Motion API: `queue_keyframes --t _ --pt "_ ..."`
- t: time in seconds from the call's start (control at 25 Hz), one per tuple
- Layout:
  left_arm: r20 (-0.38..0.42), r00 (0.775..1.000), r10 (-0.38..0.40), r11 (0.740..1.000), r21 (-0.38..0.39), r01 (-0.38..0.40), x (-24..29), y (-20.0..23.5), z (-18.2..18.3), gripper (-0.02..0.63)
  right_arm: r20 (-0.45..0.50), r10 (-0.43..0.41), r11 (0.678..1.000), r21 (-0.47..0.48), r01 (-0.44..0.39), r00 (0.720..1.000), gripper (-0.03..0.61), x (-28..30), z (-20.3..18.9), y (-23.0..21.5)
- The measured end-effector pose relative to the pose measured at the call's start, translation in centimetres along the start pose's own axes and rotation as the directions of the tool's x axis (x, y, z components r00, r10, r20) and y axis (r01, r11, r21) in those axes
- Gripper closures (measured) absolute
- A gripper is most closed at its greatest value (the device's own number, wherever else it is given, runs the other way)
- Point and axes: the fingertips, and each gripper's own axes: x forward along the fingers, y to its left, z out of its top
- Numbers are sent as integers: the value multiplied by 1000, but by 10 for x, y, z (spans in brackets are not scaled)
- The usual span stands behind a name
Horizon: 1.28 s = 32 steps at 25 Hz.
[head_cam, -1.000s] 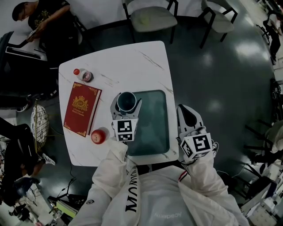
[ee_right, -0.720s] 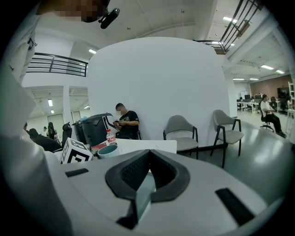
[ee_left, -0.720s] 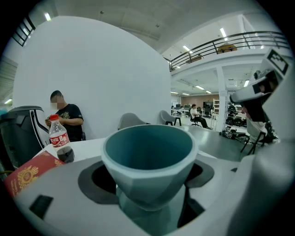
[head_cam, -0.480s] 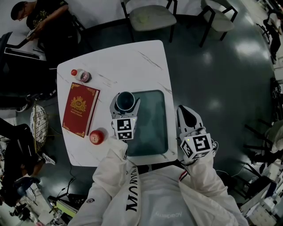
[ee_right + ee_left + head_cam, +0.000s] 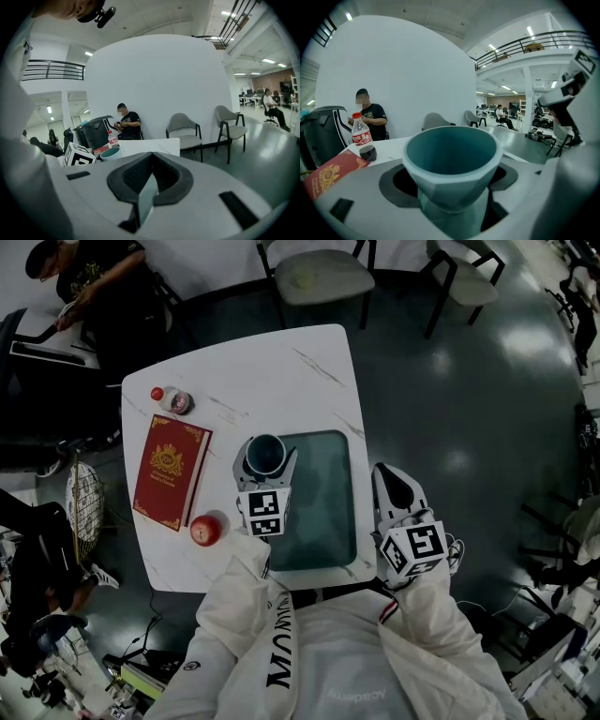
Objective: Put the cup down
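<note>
Little has shifted in the last second: my left gripper (image 5: 267, 463) stays clamped on the teal cup (image 5: 451, 159), at the left edge of the green mat (image 5: 326, 507) on the white surface (image 5: 244, 371). Letting go is still to do, I judge. Cup upright, empty, faceted lower wall; base hidden. Right gripper (image 5: 394, 486) idle beside the surface, jaws together, holding nothing.

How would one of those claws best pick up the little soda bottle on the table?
Grip the bottle around its labelled middle, below the red cap, coming in level from the table's bare middle. It stands upright and slim, so a claw could probably close across it, and the red book crowds its near side.
</note>
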Motion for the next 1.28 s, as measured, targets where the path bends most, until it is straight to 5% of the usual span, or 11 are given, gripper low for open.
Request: queue_keyframes --t 1.28 --pt "-175 984 38 999 25 -34 -24 -4 -21 212 74 -39 994 105 31 997 574 -62 7 23"
